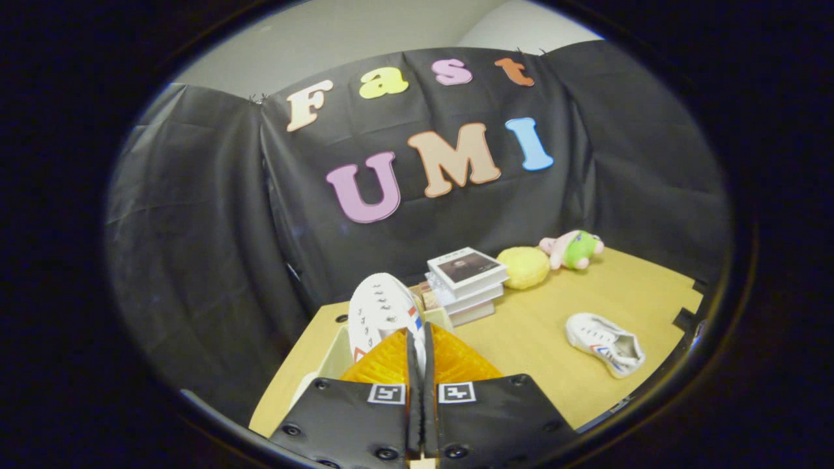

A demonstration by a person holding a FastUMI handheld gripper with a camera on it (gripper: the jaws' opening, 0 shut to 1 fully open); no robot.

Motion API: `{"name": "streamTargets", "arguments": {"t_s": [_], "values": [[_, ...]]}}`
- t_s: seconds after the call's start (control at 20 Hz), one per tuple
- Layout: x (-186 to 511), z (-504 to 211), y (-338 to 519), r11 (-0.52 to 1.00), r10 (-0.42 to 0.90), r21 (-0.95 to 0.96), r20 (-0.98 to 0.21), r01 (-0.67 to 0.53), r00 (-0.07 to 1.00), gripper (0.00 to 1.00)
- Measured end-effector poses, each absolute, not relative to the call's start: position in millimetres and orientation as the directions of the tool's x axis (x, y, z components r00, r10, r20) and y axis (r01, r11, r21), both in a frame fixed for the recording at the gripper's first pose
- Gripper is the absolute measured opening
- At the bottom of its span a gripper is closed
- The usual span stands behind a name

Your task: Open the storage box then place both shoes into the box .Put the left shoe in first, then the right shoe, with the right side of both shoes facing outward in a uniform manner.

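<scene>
Black cloth hangs behind a tan surface point(554, 384), and I'm looking along my tongs point(417, 345), which are pinched nearly together on a white shoe point(381, 312); I've got it gripped, toe pointing up. Right under it sits the pale storage box point(332, 361), its rim showing just beside the shoe, lid open as far as I can tell. Beyond the fingers there's a stack of books point(466, 283), then a yellow ball point(523, 267), then a pink and green plush toy point(573, 249). Further right, the second white shoe point(606, 344) lies on its own, well apart from the box.
</scene>
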State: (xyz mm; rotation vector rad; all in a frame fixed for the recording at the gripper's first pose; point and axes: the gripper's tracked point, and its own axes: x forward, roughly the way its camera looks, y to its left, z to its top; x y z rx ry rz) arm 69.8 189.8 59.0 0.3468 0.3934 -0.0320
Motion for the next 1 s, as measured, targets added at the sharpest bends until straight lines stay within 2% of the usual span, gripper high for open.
{"name": "streamTargets", "arguments": {"t_s": [0.15,0.45,0.75,0.9,1.0], "values": [[77.0,26.3,230.7,0.939,0.096,0.335,-0.486,0.083,0.869,0.05],[82.1,-19.2,242.0,0.967,0.055,0.231,-0.594,0.104,0.803,0.05],[72.2,-68.6,259.1,0.984,0.08,0.168,-0.715,0.06,0.694,0.08],[71.4,-62.3,288.1,0.953,0.231,0.302,-0.684,-0.02,0.692,0.23],[72.1,-39.2,298.1,0.915,0.308,0.401,-0.622,-0.045,0.72,0.42]]}}
